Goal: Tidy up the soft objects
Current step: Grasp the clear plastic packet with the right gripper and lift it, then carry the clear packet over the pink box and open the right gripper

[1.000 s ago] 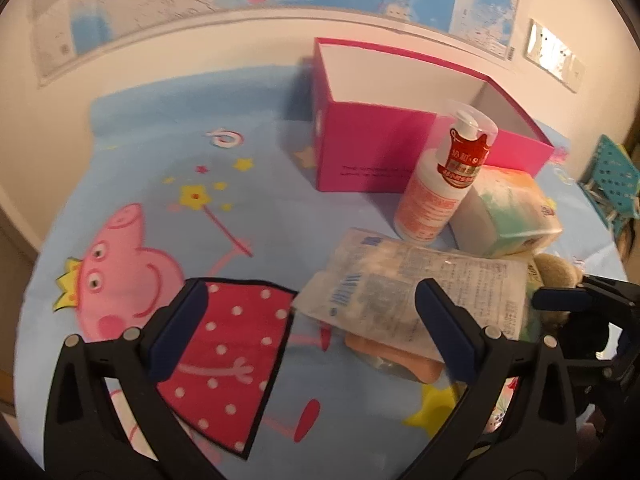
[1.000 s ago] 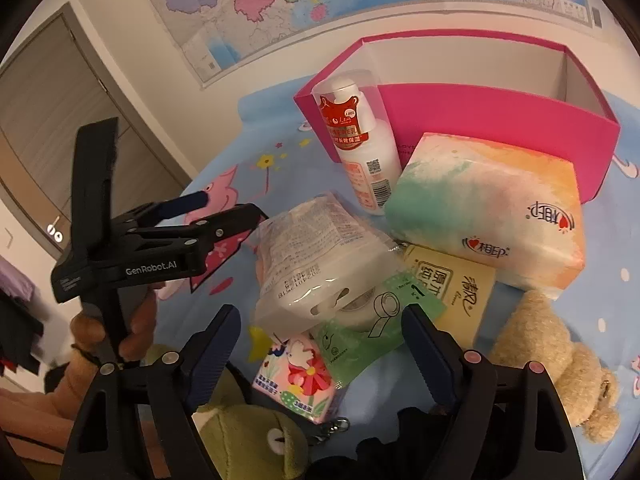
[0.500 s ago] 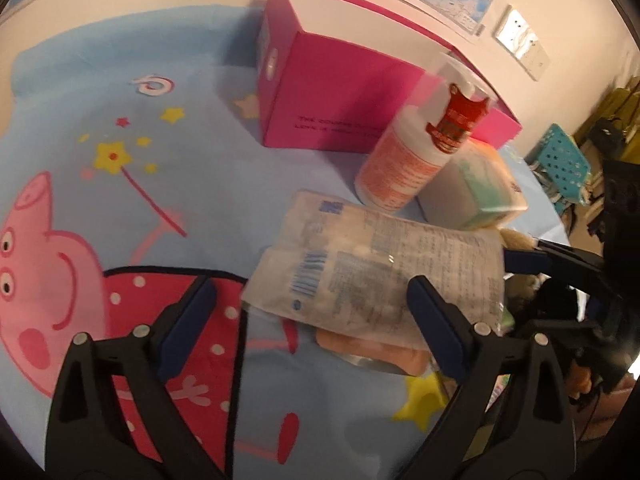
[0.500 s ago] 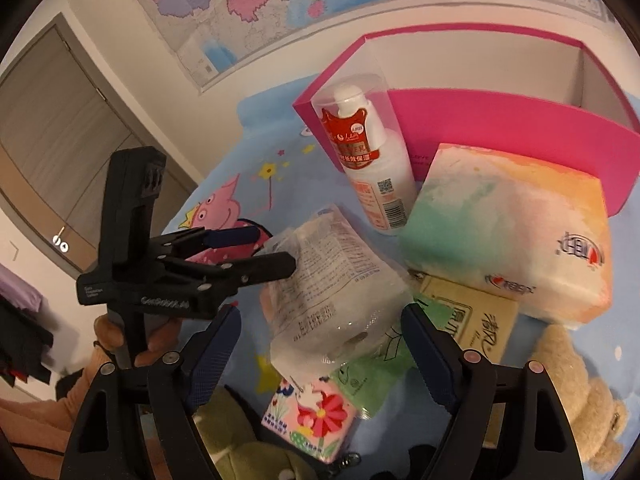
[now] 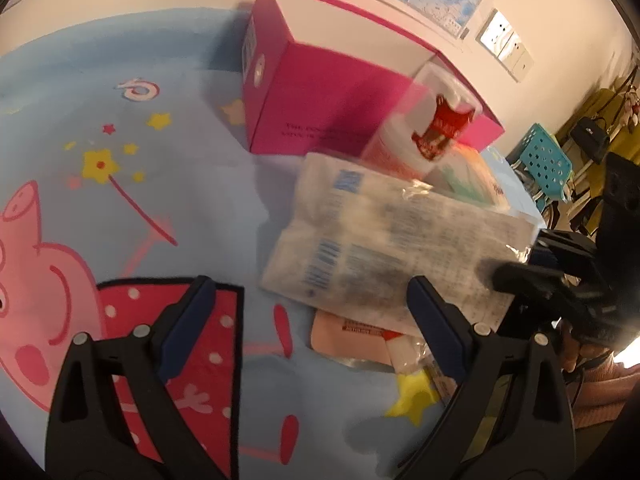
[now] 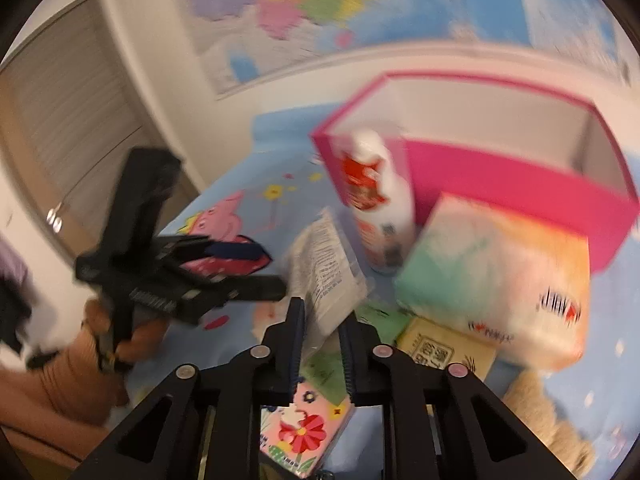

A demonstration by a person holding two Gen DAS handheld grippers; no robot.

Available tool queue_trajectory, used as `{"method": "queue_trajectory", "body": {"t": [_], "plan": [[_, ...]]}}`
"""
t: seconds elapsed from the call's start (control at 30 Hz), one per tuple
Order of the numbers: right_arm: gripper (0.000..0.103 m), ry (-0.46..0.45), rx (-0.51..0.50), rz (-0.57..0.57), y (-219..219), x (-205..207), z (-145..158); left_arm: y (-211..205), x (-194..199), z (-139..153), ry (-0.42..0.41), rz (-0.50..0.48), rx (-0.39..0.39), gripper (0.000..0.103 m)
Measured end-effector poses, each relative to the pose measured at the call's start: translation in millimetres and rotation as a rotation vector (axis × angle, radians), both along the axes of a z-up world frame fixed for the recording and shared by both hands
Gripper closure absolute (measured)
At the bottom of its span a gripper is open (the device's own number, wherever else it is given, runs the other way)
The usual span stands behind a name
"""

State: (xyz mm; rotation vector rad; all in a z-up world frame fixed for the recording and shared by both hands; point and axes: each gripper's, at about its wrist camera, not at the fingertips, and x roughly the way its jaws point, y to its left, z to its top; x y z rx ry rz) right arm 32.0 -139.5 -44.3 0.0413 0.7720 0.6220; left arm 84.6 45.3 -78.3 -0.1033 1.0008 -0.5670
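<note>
Left wrist view: the left tool stood wide open over the blue cartoon cloth with nothing between its fingers. The clear plastic packet, printed with small text, lay ahead and to the right of it, its long axis running across the view from near the middle out toward the right edge. There its far end met the right tool, which reached in from the right. Behind the packet stood the white bottle and the open pink box.

Right wrist view: the right tool had its jaws closing, nearly together, with the near edge of the packet pinched between the pads. From that grip the packet ran straight away from the tool, toward the bottle and the box beyond it. The pastel tissue pack lay to the right, touching or just beside the bottle; blur keeps me from telling which. A flowered pouch lay under the tool, and a plush toy sat at lower right.

Judging from this, the right hand was the nearer one and already had the packet's end; the box lay ahead along the packet's own long axis, so a lift and a forward carry should bring it there.
</note>
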Motion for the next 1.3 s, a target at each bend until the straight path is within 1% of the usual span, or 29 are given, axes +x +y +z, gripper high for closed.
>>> {"method": "queue_trajectory", "body": {"t": [0.03,0.13,0.2,0.23,0.3,0.37,0.43,0.47,0.53,0.57,0.67,0.73,0.87,0.93,1.0,1.03,1.07,1.1,1.2,1.23,1.27,1.3], "plan": [[0.089,-0.037,-0.037,0.013,2.9,-6.1,2.6,-2.3,0.8,2.1,-0.008,-0.012,0.005,0.006],[0.089,-0.104,-0.138,0.067,8.9,-21.4,6.3,-12.6,4.7,5.0,-0.02,-0.047,0.028,0.006],[0.09,-0.122,-0.191,0.109,9.4,-32.1,4.0,-20.0,10.3,8.5,-0.029,-0.062,0.046,0.006],[0.09,-0.135,-0.211,0.119,7.8,-38.4,2.0,-22.8,13.7,8.9,-0.025,-0.081,0.042,0.006],[0.09,-0.165,-0.242,0.135,3.3,-44.1,2.0,-25.7,24.9,7.8,0.0,-0.105,0.017,0.006],[0.09,-0.18,-0.242,0.123,-7.3,-45.7,6.5,-27.5,32.0,6.4,0.02,-0.132,-0.007,0.006],[0.09,-0.175,-0.243,0.108,-14.6,-46.3,7.4,-31.5,36.4,5.9,0.027,-0.154,-0.016,0.006],[0.09,-0.162,-0.264,0.104,-15.5,-38.4,12.6,-33.6,37.6,5.9,0.031,-0.167,-0.018,0.006],[0.09,-0.149,-0.237,0.097,-24.3,-43.9,11.1,-38.9,37.3,6.0,0.04,-0.213,-0.037,0.006],[0.09,-0.133,-0.23,0.096,-26.2,-38.2,14.3,-42.5,37.2,5.9,0.041,-0.233,-0.039,0.006],[0.09,-0.113,-0.229,0.076,-34.2,-36.1,14.5,-53.5,34.4,6.0,0.033,-0.283,-0.016,0.006],[0.09,-0.095,-0.22,0.076,-37.0,-24.1,20.8,-59.4,34.7,5.9,0.033,-0.324,-0.006,0.006],[0.09,-0.097,-0.228,0.077,-36.6,-21.1,23.1,-70.0,37.5,9.7,0.031,-0.357,-0.009,0.006],[0.09,-0.101,-0.215,0.079,-36.4,-22.1,24.8,-76.8,36.5,12.1,0.031,-0.388,-0.023,0.006],[0.09,-0.107,-0.194,0.083,-38.7,-18.8,26.3,-77.1,34.2,13.3,0.027,-0.396,-0.038,0.006],[0.09,-0.116,-0.196,0.086,-38.2,-19.6,27.5,-76.5,33.1,14.1,0.027,-0.399,-0.048,0.007],[0.09,-0.129,-0.199,0.087,-37.5,-21.0,28.8,-76.1,31.0,15.6,0.027,-0.397,-0.064,0.011],[0.09,-0.134,-0.199,0.087,-37.8,-20.9,29.6,-74.8,27.9,17.4,0.027,-0.398,-0.082,0.013],[0.092,-0.139,-0.165,0.083,-42.5,-17.9,33.6,-65.5,18.4,21.3,0.005,-0.364,-0.095,0.02],[0.092,-0.134,-0.147,0.087,-44.1,-17.4,36.2,-61.3,14.4,22.9,0.004,-0.352,-0.104,0.024],[0.092,-0.139,-0.141,0.086,-45.1,-17.8,38.6,-57.3,10.7,25.3,-0.001,-0.333,-0.103,0.028],[0.092,-0.142,-0.137,0.086,-45.1,-19.0,41.5,-53.5,5.8,30.1,-0.01,-0.311,-0.106,0.03]]}}
